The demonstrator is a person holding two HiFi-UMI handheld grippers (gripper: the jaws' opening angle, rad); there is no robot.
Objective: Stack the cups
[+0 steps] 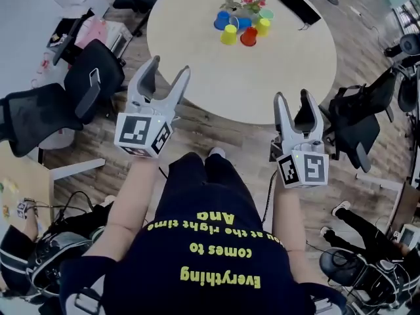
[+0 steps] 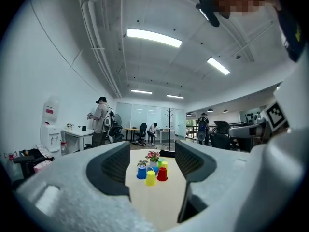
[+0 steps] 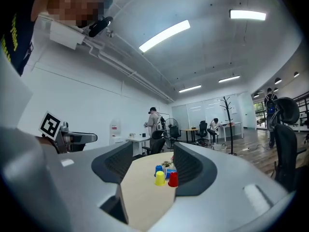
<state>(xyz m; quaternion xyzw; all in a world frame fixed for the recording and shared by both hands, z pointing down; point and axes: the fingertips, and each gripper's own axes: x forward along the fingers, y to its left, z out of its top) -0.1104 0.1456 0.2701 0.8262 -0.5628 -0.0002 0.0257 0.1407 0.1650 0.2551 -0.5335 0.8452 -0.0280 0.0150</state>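
Several upside-down plastic cups cluster at the far side of the round beige table: a blue cup, a yellow cup, a red cup, a second yellow one and a green one, next to a small flower pot. My left gripper is open and empty, short of the table's near edge. My right gripper is open and empty too, just off the near right edge. The left gripper view frames the blue cup, yellow cup and red cup far off between the jaws. The right gripper view shows the yellow cup and red cup likewise.
Black office chairs stand left and right of the table. A flat black case lies on its far right. Someone's legs and cables show at the lower right. People stand and sit at desks far behind.
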